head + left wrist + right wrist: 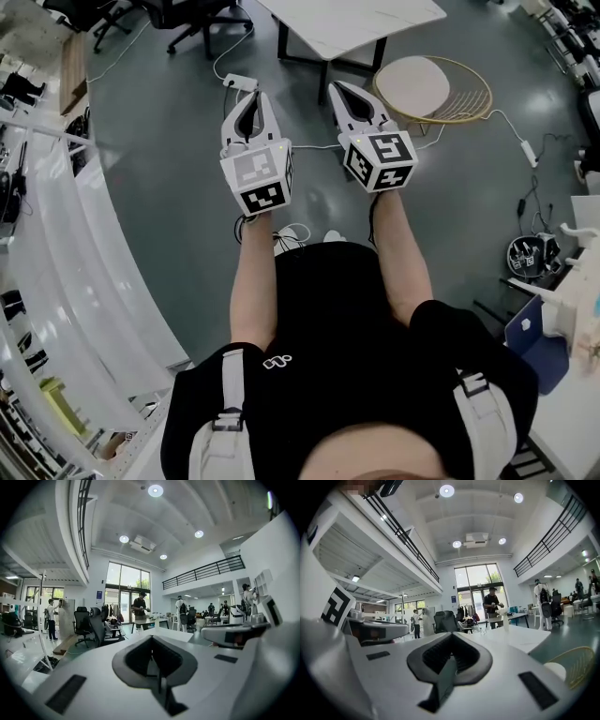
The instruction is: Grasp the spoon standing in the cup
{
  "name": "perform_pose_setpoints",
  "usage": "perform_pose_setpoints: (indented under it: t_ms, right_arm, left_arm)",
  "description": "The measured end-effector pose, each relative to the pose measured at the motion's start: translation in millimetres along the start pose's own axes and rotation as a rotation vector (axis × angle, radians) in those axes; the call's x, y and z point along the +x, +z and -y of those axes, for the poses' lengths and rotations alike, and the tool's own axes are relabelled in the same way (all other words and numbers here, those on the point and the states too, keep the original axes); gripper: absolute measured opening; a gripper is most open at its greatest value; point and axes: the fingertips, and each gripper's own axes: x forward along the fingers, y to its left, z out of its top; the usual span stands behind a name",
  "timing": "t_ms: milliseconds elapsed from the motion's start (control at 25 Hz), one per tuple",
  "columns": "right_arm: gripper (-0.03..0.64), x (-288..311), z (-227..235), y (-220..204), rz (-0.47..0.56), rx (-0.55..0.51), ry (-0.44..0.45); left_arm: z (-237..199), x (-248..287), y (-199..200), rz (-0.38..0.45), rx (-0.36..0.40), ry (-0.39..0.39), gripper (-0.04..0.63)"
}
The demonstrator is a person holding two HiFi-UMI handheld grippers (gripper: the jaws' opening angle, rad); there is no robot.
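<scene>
Hovering side by side above grey floor (169, 141), left gripper (251, 96) and right gripper (339, 88), both fully closed, empty.

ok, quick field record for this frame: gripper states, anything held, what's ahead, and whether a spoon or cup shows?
left gripper: jaws together, nothing between them
right gripper: jaws together, nothing between them
pose: both held out side by side above the grey floor
ahead: white table; round wire-frame chair to its right
spoon, cup: none made out in any view
task state: grasp not yet begun
</scene>
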Motion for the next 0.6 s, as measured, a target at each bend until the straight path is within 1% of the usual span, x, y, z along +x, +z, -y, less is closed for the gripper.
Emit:
perform_pose_setpoints:
  t_ms: [280, 520, 600]
  right_arm:
    - [0.006, 20.4, -13.7, -11.5, -0.023, 0.009, -0.04]
    - [0.006, 39.1, -39.4, -12.5, -0.039, -0.026, -0.03]
    - [0.006, 40.9, -42.3, -13.4, -0.042, -0.031, -0.036]
  left_arm:
    - [-49.1, -3.1, -13.5, -0.011, -0.069, 0.025, 0.015]
    - [-87.0, -5.6, -19.5, -0.001, -0.134, 0.038, 0.017]
    - [-103.6, -9.4, -23.4, 0.004, -0.164, 0.059, 0.017]
